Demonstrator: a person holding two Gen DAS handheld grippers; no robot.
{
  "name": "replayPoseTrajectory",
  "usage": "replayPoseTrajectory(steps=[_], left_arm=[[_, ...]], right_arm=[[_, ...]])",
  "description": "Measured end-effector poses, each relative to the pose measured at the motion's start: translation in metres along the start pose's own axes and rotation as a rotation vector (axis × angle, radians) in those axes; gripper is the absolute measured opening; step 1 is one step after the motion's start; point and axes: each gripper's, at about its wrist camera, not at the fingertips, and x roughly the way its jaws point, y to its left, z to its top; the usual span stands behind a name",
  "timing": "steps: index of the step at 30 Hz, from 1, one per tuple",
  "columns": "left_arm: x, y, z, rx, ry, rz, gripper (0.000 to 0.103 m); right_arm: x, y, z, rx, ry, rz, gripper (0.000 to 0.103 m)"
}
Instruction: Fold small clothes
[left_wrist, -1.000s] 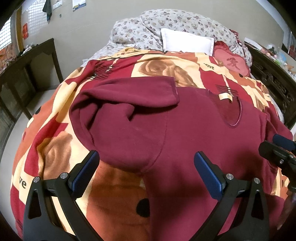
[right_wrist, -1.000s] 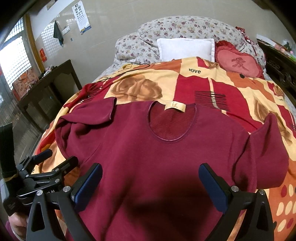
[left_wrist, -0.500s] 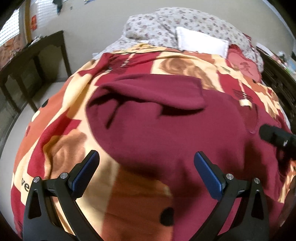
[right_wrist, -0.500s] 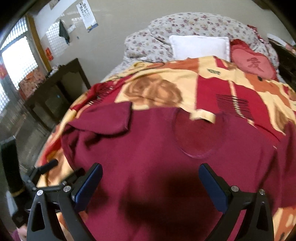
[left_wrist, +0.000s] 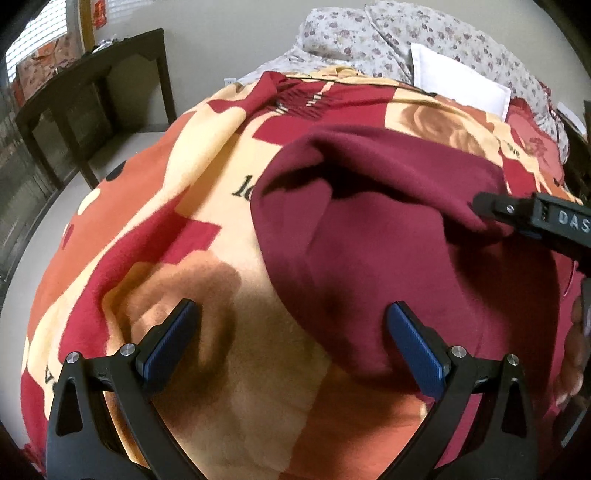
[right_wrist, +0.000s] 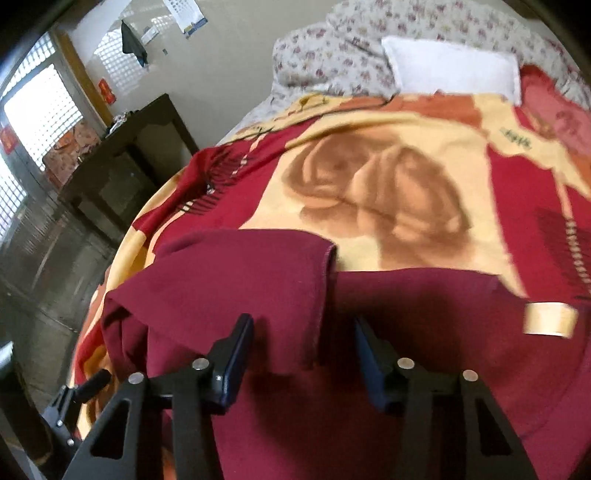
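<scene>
A dark red sweatshirt (left_wrist: 388, 236) lies spread on the bed; it also shows in the right wrist view (right_wrist: 406, 369), with its cream neck label (right_wrist: 550, 319) at the right. Its left sleeve (right_wrist: 243, 280) is folded over the body. My left gripper (left_wrist: 291, 339) is open and empty, low over the sweatshirt's left edge and the blanket. My right gripper (right_wrist: 303, 354) is partly closed, its jaws on either side of the folded sleeve's cuff edge. The right gripper's tip (left_wrist: 491, 206) shows at the sleeve in the left wrist view.
A red, orange and cream rose blanket (left_wrist: 177, 258) covers the bed. A white pillow (right_wrist: 450, 70) and floral bedding (right_wrist: 332, 55) lie at the head. A dark wooden table (left_wrist: 85, 92) stands left of the bed. The left gripper (right_wrist: 74, 402) shows low left in the right wrist view.
Both grippers have swung left toward the folded sleeve. The right gripper's jaws have narrowed from wide open and now straddle the cuff. The left gripper stays open.
</scene>
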Motion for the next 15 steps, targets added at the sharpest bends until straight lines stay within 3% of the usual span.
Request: replayPoseTrajectory(steps=[2, 3, 4, 7, 11, 13, 15], left_arm=[[0.003, -0.001, 0.0, 0.002, 0.006, 0.003, 0.103], [0.004, -0.001, -0.001, 0.002, 0.006, 0.006, 0.103], [0.005, -0.002, -0.001, 0.004, 0.005, 0.011, 0.103], [0.004, -0.002, -0.003, 0.01, 0.006, 0.025, 0.103], [-0.011, 0.003, -0.009, 0.008, -0.022, 0.033, 0.102], [-0.03, 0.008, -0.015, 0.011, -0.065, 0.007, 0.102], [-0.049, 0.01, -0.022, 0.022, -0.102, -0.033, 0.102]], right_arm=[[-0.001, 0.006, -0.001, -0.025, -0.026, 0.006, 0.046], [-0.002, 0.009, 0.0, -0.044, -0.038, 0.013, 0.023], [-0.004, 0.01, 0.0, -0.052, -0.049, 0.007, 0.008], [-0.028, 0.01, 0.001, -0.033, -0.126, 0.057, 0.006], [-0.102, 0.02, -0.001, -0.071, -0.25, 0.151, 0.006], [-0.143, 0.017, -0.006, -0.096, -0.308, 0.162, 0.006], [-0.18, 0.005, -0.013, -0.107, -0.356, 0.118, 0.006]])
